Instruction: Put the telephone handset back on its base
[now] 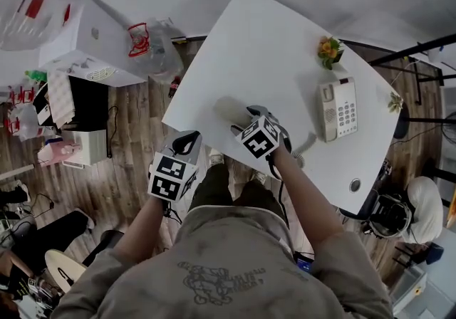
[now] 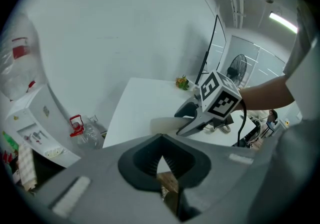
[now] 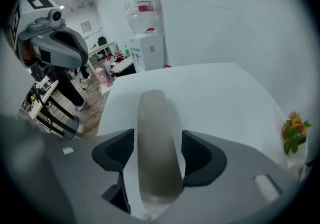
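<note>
The right gripper (image 3: 157, 135) has its jaws apart around the pale handset (image 3: 152, 113) on the white table (image 1: 271, 47), far from the telephone base (image 1: 338, 110); the left gripper (image 2: 159, 160) has its jaws together.

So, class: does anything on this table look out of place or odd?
Yes. The handset lies loose on the white table near the person's edge, well apart from the telephone base, whose cradle is empty. The right gripper has its fingers open either side of the handset.
</note>
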The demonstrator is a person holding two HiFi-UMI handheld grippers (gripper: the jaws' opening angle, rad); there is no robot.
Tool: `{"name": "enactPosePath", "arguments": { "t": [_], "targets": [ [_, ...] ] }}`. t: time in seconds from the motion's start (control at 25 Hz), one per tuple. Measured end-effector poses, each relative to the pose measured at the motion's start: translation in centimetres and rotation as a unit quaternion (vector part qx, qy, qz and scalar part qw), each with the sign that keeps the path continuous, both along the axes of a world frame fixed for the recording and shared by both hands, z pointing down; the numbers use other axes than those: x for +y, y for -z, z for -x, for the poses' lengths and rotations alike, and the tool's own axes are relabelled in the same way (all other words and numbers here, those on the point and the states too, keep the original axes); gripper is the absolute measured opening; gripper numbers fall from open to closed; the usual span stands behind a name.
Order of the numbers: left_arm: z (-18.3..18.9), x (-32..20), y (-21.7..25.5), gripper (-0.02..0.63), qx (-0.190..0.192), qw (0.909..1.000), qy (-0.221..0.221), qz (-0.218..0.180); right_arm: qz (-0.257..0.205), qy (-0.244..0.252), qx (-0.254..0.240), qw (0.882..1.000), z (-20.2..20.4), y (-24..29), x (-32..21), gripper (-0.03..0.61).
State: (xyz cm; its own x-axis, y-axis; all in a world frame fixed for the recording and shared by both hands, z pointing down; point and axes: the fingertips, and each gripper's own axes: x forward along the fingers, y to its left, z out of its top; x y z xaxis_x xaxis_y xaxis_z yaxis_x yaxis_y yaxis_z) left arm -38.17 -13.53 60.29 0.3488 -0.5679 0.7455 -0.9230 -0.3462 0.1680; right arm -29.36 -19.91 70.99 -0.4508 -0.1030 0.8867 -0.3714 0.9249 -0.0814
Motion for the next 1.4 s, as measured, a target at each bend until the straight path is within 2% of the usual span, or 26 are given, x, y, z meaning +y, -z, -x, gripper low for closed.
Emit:
{"name": "enactPosePath", "arguments": {
  "t": [0.12,0.24,0.36,0.52,0.68,0.96,1.4],
  "targets": [
    [0.1,0.3,-0.4,0.0,-0.001,1.0,0.004,0.007,-0.014,0.013,0.017,1.0,0.0,-0.9,0.0,0.324],
    [0.1,0.4,-0.5,0.0,-0.005,1.0,0.003,0.005,-0.044,0.042,0.04,0.997,-0.1,-1.3,0.1,0.264],
    [-0.2,0.6,-0.3,0.0,-0.001,0.9999,0.003,0.01,-0.043,0.049,0.037,0.997,-0.1,-1.2,0.1,0.243],
    [-0.6,0.7,0.2,0.0,-0.003,1.0,0.003,0.007,-0.011,0.011,0.021,1.0,-0.7,-0.7,0.3,0.238],
    [-0.9,0.5,1.5,0.0,-0.004,1.0,0.005,-0.004,-0.001,-0.027,-0.016,1.0,-1.7,2.1,0.3,0.238],
    [-1.8,-1.0,5.1,0.0,-0.007,0.999,0.009,-0.043,-0.021,-0.097,-0.089,0.991,-4.6,9.7,-1.3,0.238],
    [-6.7,-4.6,12.5,0.0,-0.006,0.9911,-0.045,-0.125,-0.09,-0.15,-0.13,0.976,-11.2,18.3,-2.0,0.238]
  ]
}}
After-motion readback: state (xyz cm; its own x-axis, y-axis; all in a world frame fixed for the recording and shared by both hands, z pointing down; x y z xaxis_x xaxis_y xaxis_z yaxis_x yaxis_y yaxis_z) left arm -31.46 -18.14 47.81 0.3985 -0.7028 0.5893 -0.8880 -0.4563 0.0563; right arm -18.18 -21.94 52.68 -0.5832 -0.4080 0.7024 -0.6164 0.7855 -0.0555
